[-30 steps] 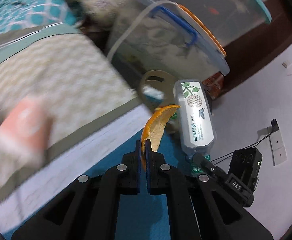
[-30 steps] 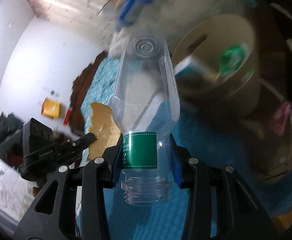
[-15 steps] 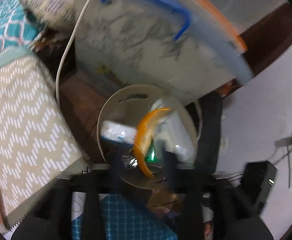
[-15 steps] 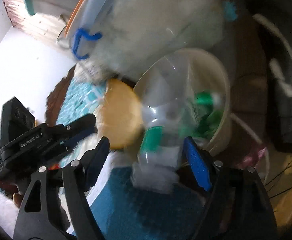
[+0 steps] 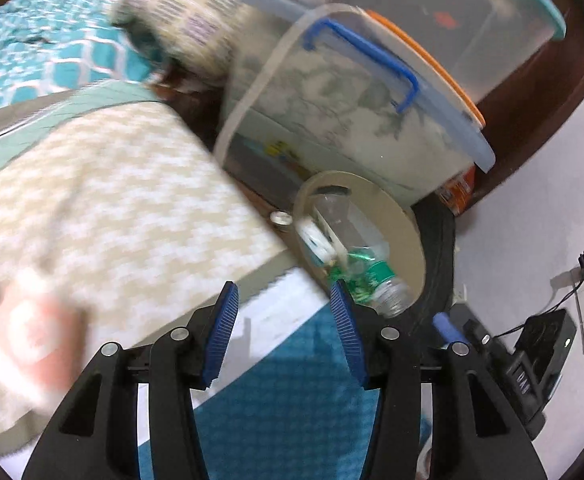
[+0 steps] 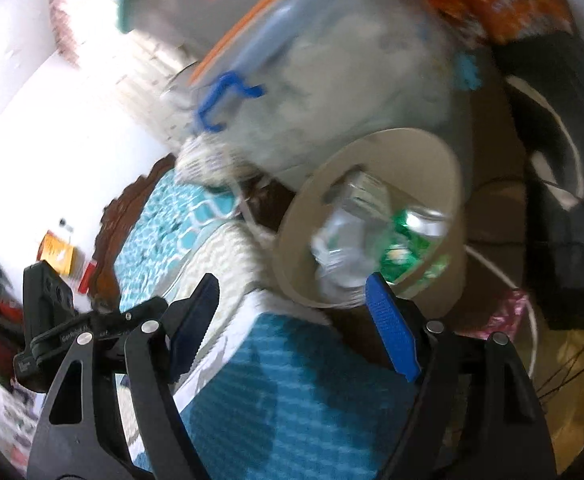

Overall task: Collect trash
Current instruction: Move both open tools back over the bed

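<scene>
A beige round trash bin (image 5: 402,220) stands beside the bed, under a big plastic storage box. A clear plastic bottle with a green label (image 5: 366,264) lies in it with other trash. The bin also shows in the right wrist view (image 6: 432,148), with the bottle (image 6: 344,248) and a green wrapper inside. My left gripper (image 5: 286,336) is open and empty above the bed's edge, just short of the bin. My right gripper (image 6: 292,320) is open and empty, also just short of the bin. The orange peel is not visible.
A clear storage box with an orange-edged lid and a blue handle (image 5: 372,56) leans over the bin. A bed with a beige zigzag cover (image 5: 104,200) and a teal blanket (image 5: 276,408) is under both grippers. A black bag (image 6: 564,184) stands right of the bin.
My left gripper opened and let go of the orange peel over the bin. My right gripper opened and dropped the clear bottle into the bin. Both have pulled back a little.
</scene>
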`<state>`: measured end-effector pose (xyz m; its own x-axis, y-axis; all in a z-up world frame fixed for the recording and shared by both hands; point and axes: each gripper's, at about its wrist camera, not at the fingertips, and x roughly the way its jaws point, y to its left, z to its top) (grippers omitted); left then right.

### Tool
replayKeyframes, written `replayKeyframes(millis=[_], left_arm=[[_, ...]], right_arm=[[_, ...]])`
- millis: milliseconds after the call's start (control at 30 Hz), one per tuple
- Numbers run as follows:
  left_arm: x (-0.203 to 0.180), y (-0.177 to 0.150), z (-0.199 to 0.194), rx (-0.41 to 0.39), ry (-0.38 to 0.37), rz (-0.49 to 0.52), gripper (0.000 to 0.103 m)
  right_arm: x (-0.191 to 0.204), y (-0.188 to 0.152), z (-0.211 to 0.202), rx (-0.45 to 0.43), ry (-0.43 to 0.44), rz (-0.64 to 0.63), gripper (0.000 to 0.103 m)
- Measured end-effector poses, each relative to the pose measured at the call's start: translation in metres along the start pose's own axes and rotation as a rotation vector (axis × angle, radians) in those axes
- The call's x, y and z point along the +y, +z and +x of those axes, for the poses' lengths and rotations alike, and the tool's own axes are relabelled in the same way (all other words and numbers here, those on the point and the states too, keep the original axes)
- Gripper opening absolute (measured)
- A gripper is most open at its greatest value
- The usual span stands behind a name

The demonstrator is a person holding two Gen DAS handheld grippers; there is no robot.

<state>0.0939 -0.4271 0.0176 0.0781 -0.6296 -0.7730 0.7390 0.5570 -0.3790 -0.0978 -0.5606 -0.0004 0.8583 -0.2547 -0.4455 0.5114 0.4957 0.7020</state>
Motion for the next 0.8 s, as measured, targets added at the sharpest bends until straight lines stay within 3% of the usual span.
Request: replayKeyframes(millis=[100,267,467,600,700,800], left_arm=[[0.031,-0.018,-0.038,-0.051,0.019,-0.031,0.046],[0.096,-0.051,-0.105,-0.155,0.068,-0.136,0.046],[0.199,-0.093,-0.16,-0.222,0.142,-0.394,0.045],[0.248,-0.124,-0.186,-0.248,0.138,-0.514,0.045],[0.268,-0.143,-0.199,-0.253,0.151,-0.554,0.045],[0.279,-0.154,-0.21,-0.258,0.155,-0.583,0.044]], right_arm=[[0.023,-0.012,0.011,0.046,0.041,-0.046,0.076],[0.074,-0.04,0.049,0.205,0.142,-0.129,0.072],[0.161,-0.07,0.098,0.339,0.241,-0.306,0.07],[0.23,-0.084,0.156,0.466,0.33,-0.382,0.068],[0.268,-0.095,0.204,0.553,0.323,-0.419,0.067],[0.294,-0.108,0.255,0.625,0.252,-0.432,0.066]])
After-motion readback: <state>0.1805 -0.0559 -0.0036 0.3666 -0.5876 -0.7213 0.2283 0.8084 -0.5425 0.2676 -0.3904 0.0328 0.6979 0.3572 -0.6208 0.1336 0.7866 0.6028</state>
